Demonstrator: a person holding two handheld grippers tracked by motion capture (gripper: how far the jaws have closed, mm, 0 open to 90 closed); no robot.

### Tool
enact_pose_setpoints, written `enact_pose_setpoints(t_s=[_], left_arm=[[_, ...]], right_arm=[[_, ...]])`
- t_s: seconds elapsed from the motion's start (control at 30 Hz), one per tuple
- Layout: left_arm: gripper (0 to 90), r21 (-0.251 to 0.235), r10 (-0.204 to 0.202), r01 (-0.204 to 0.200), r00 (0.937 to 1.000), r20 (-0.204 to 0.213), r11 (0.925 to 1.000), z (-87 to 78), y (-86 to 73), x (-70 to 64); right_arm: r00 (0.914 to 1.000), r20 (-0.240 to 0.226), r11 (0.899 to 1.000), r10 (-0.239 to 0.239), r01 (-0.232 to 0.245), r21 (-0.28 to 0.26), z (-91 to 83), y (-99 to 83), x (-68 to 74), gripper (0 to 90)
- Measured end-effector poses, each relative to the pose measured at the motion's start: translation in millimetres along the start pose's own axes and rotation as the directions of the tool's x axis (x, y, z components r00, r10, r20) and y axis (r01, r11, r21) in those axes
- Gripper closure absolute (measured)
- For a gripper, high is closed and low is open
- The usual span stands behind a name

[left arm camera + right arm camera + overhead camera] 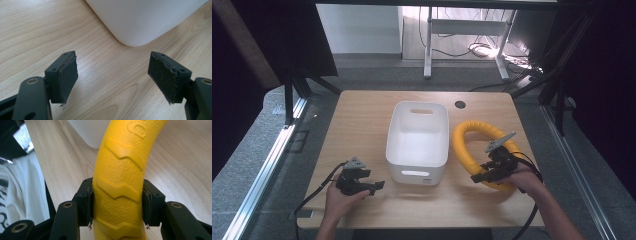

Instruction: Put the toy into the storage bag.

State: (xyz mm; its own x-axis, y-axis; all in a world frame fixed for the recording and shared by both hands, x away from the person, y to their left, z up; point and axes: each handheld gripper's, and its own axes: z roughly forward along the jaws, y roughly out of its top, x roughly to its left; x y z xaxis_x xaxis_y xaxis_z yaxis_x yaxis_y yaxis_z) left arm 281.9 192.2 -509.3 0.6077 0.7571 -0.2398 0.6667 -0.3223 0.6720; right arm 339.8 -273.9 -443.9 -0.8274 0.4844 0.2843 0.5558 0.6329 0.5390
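The right gripper (486, 176) was clenched on the near arc of a yellow ring (467, 131), both pads pressed against its ridged tube (120, 170). The ring lay flat on the wooden table (362, 125), its oval running away from the jaws toward the far edge, just beside the white bin (418, 145).

The left gripper (374, 187) rested released, jaws wide apart, with bare wood between them and the bin's rounded corner (140, 25) just ahead. Grey floor (377, 70) and a desk frame (464, 25) lay beyond the table.
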Motion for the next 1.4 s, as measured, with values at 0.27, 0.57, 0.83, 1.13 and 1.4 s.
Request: enact_pose_setpoints(t_s=[0.27, 0.57, 0.83, 1.13, 1.4], left_arm=[[24.0, 0.002, -0.002, 0.002, 1.0, 0.003, 1.0, 0.4, 0.2, 0.0], [24.1, 0.0, -0.004, 0.004, 1.0, 0.004, 1.0, 0.8, 0.3, 0.1], [24.1, -0.002, -0.003, 0.003, 1.0, 0.002, 1.0, 0.3, 0.4, 0.3], [24.1, -0.008, -0.007, 0.007, 1.0, 0.001, 0.9999, -0.9, 0.6, 0.5], [24.1, -0.009, -0.006, 0.006, 1.0, 0.0, 0.9999, -1.5, 0.9, 1.0]], right_arm=[[0.9993, -0.012, 0.993, 0.034, -0.035, -0.112, -12.8, -2.6, -4.6, 51.5], [0.9985, -0.003, 0.977, 0.055, -0.054, -0.207, -23.8, -6.0, -6.6, 51.6], [0.9965, -0.01, 0.958, 0.083, -0.082, -0.273, -33.6, -8.5, -10.5, 51.5], [0.9907, 0.007, 0.913, 0.136, -0.122, -0.389, -56.9, -12.3, -16.6, 51.6], [0.9876, -0.019, 0.863, 0.156, -0.146, -0.483, -69.3, -16.0, -20.3, 51.5]])
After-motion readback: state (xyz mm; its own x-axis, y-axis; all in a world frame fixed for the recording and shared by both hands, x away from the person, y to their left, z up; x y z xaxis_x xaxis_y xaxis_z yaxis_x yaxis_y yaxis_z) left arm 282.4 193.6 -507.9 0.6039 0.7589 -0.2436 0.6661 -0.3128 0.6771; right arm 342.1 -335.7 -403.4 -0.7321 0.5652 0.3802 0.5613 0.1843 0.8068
